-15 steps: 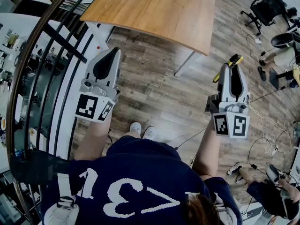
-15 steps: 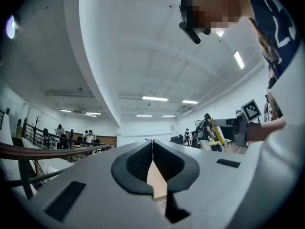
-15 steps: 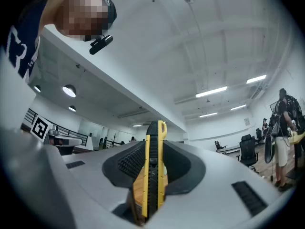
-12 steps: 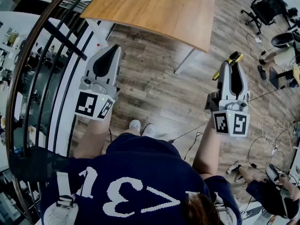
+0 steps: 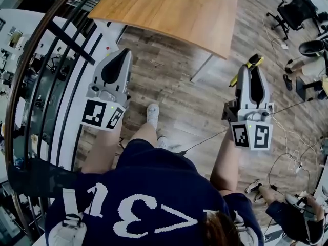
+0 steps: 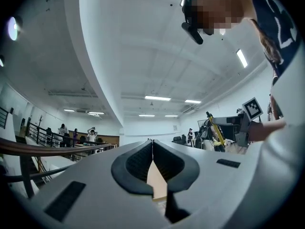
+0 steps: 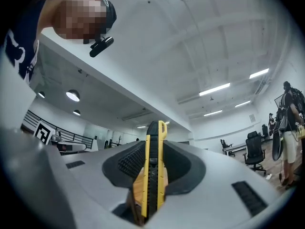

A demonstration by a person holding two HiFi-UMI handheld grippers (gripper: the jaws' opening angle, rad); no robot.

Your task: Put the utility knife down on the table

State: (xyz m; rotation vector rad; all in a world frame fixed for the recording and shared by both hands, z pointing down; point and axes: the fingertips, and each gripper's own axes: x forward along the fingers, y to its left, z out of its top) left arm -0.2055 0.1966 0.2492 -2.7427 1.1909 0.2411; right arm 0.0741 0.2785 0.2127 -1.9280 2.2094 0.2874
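A yellow and black utility knife (image 7: 153, 171) stands upright between the pads of my right gripper (image 7: 155, 144), which is shut on it. In the head view the knife (image 5: 253, 61) sticks out past the tip of the right gripper (image 5: 252, 69), over the wooden floor and short of the table (image 5: 174, 9). The wooden table top lies ahead at the top of the view. My left gripper (image 5: 122, 55) is held up at the left, also short of the table. Its jaws (image 6: 151, 143) meet with nothing between them.
A dark curved railing (image 5: 46, 60) runs along the left. The table's white leg (image 5: 202, 68) stands between the grippers. Office chairs (image 5: 294, 9), cables (image 5: 292, 163) and a seated person (image 5: 287, 214) are on the right. My own shoe (image 5: 152, 113) is on the floor below.
One foot has stepped forward towards the table. Both grippers have drifted slightly forward with the body. The knife stays gripped in the right gripper.
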